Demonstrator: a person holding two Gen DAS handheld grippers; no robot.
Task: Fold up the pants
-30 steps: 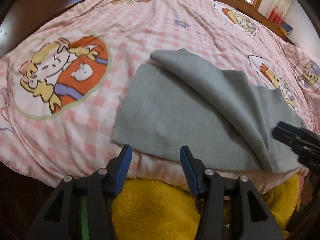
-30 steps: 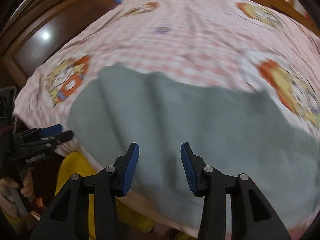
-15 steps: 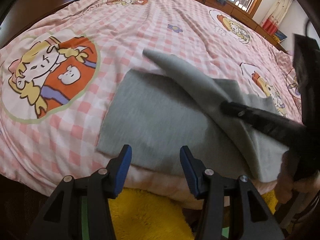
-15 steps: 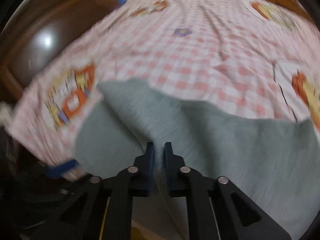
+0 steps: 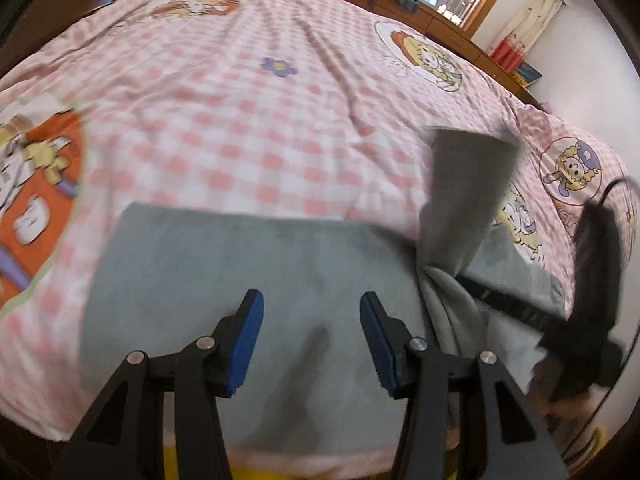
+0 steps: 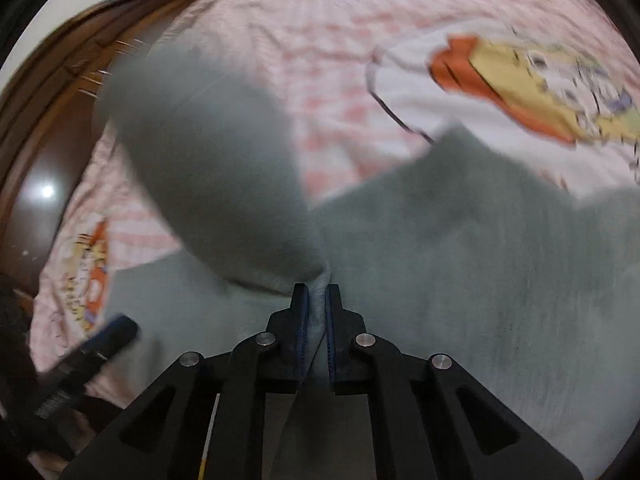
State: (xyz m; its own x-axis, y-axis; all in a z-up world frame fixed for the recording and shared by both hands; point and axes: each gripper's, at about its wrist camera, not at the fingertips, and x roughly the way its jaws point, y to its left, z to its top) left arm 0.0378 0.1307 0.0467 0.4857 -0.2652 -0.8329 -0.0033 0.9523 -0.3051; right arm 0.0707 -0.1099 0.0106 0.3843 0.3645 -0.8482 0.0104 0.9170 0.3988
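The grey pants lie on the pink checked bedspread near its front edge. My left gripper is open and empty, just above the flat grey fabric. My right gripper is shut on a fold of the pants and holds one leg lifted off the bed; that raised leg and the right gripper show at the right of the left wrist view. The left gripper shows blurred at the lower left of the right wrist view.
A wooden headboard and window ledge run along the far side of the bed. Dark wooden furniture stands beside the bed on the left. Yellow fleece shows at the near edge, below the bed.
My right gripper shut on the pants and has lifted one leg up and to the right. My left gripper moved forward over the grey fabric and stayed open.
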